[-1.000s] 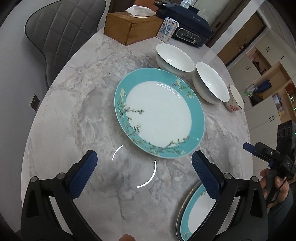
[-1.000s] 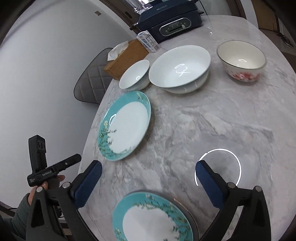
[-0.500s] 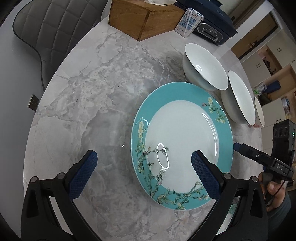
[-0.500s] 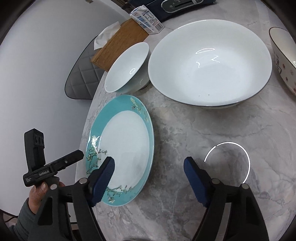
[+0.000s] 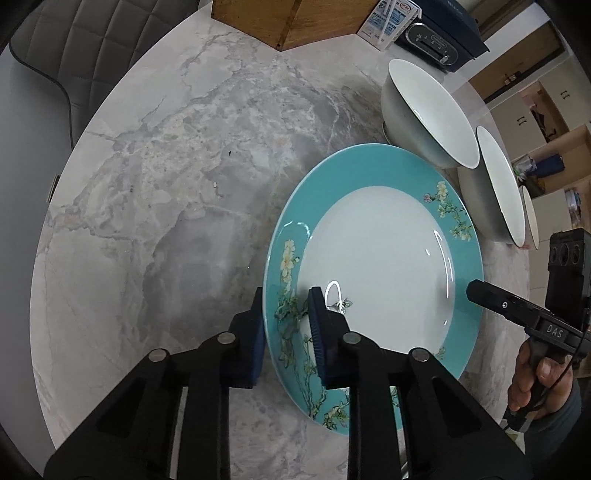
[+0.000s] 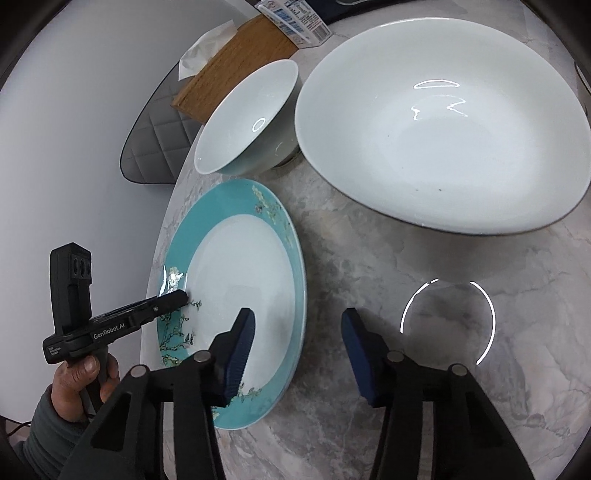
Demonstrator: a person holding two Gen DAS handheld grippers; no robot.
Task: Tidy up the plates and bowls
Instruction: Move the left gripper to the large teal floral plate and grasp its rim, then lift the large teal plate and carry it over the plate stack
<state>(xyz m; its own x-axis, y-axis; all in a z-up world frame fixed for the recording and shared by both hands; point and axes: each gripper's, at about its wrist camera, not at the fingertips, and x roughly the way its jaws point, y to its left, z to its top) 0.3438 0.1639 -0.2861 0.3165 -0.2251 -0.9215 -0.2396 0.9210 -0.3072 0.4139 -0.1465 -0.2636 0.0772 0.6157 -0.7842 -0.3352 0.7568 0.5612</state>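
The teal-rimmed plate [image 5: 376,258] with its blossom-branch pattern lies on the grey marble table [image 5: 177,184], near the table's edge and just in front of the small white bowl [image 5: 424,110]; the left gripper [image 5: 286,332] straddles the plate's near rim, one blue pad outside the edge and the other over the white centre, its jaws closing with the rim between them and little gap left, though I cannot tell whether the pads already press on it; the right gripper [image 6: 295,332] comes at the opposite rim, its jaws closing too but plainly apart, one finger [image 6: 240,339] over the plate's surface and the other down on the bare marble beside it, nothing clamped; the large white bowl [image 6: 443,147] stands just beside the small one; a wooden tissue box [image 5: 280,22] and a small carton [image 5: 391,18] sit at the far side of the table.
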